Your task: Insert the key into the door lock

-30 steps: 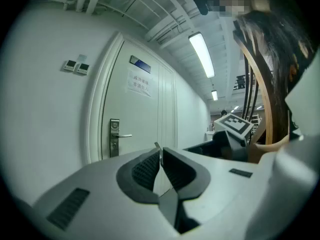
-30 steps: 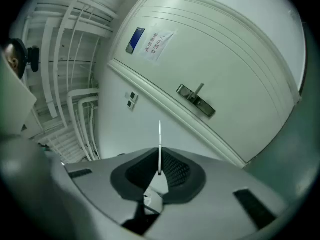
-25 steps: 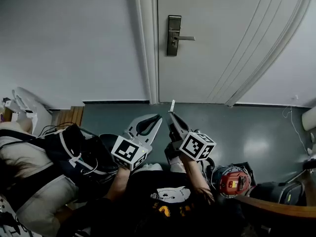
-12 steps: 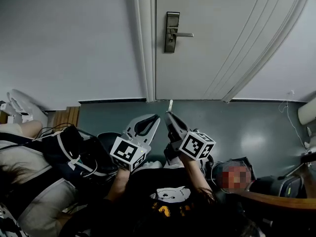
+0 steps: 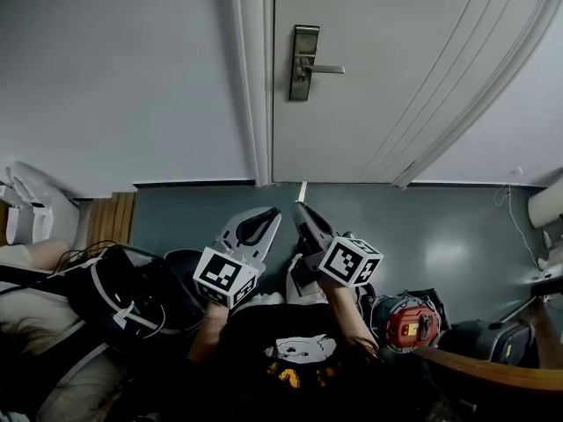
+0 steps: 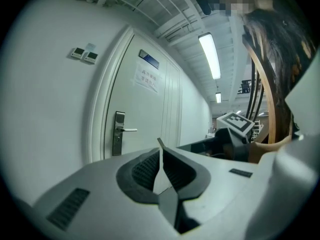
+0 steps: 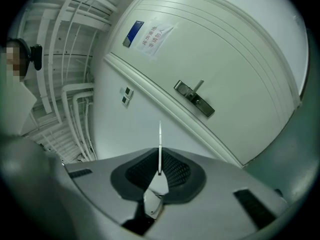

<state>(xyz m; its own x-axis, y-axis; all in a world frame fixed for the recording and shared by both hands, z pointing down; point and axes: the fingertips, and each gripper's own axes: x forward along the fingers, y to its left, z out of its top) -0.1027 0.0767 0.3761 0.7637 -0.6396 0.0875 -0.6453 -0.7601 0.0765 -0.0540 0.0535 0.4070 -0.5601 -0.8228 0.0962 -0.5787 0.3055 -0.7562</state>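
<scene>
The key [image 5: 302,191] is pinched in the right gripper [image 5: 303,209]. Its thin blade sticks out past the closed jaws and points toward the lock [image 5: 303,63] on the door [image 5: 396,86], well apart from it. The key is in hand, but the approach, the lining-up with the keyhole and the insertion all look yet to be done. The left gripper [image 5: 271,216], well below the lock too, has its jaws pressed together on nothing. A dark bag [image 5: 132,288] lies on the floor, far down-left of the lock. Its contents cannot be seen.
</scene>
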